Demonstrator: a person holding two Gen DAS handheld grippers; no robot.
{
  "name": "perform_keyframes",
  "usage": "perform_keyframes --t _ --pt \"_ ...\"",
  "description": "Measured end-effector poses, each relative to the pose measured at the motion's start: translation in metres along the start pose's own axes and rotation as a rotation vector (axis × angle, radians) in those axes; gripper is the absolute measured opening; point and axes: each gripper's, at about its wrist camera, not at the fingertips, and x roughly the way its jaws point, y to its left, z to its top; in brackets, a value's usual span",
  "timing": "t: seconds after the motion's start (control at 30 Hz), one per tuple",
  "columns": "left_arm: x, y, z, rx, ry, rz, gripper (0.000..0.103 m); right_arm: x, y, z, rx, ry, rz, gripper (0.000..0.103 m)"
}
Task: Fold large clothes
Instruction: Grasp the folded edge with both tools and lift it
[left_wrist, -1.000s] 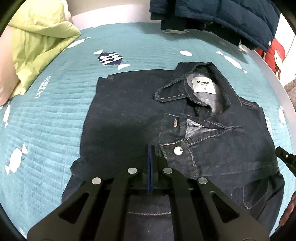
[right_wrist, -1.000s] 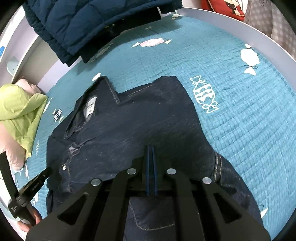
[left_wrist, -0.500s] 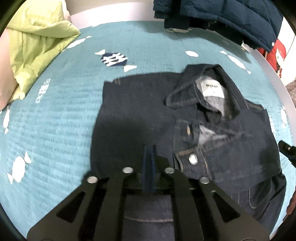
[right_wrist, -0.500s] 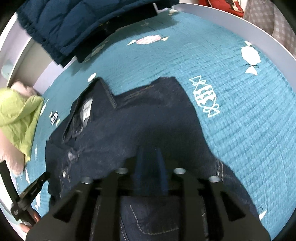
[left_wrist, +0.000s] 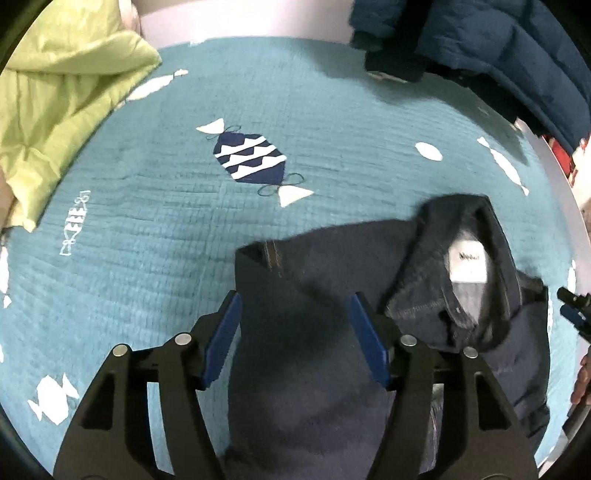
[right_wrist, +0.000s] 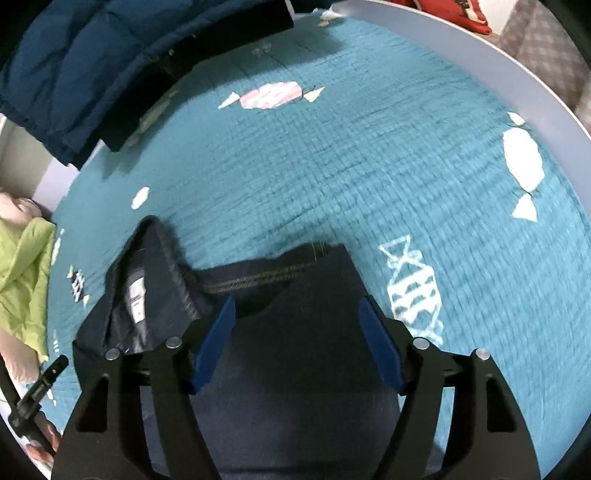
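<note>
We see a dark denim jacket (left_wrist: 317, 295) lying folded on the teal bedspread (left_wrist: 184, 229), collar and white label (left_wrist: 467, 260) up toward the far edge. Left hand-held gripper (left_wrist: 295, 314) hangs over the jacket's left shoulder corner, jaws opening wide, blue pads (left_wrist: 221, 336) apart, cloth beneath them but not pinched. Right hand-held gripper (right_wrist: 297, 317) hangs over the other shoulder corner (right_wrist: 317, 254), jaws also opening wide, nothing pinched. Green quilt (left_wrist: 62, 96) at left, blue puffer coat (left_wrist: 498, 48) at the bed's far side. Fingers (right_wrist: 44, 443) show at the right view's lower left edge.
</note>
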Motion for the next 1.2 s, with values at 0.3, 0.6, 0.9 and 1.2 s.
perform_keyframes --t 0.3,0.6,0.9,1.2 --pt "0.055 0.028 0.012 -0.093 0.078 0.041 0.057 0.048 -0.002 0.0 -0.017 -0.002 -0.108 0.067" --pt "0.058 0.025 0.006 -0.134 0.068 0.016 0.015 0.045 0.007 -0.003 -0.038 -0.006 -0.173 0.031" --pt "0.014 0.024 0.003 -0.14 0.01 -0.033 0.011 0.002 0.008 -0.001 -0.06 -0.071 -0.146 0.011" --pt "-0.047 0.007 -0.008 -0.075 -0.086 -0.035 0.01 -0.068 0.015 -0.013 -0.057 -0.157 -0.103 0.01"
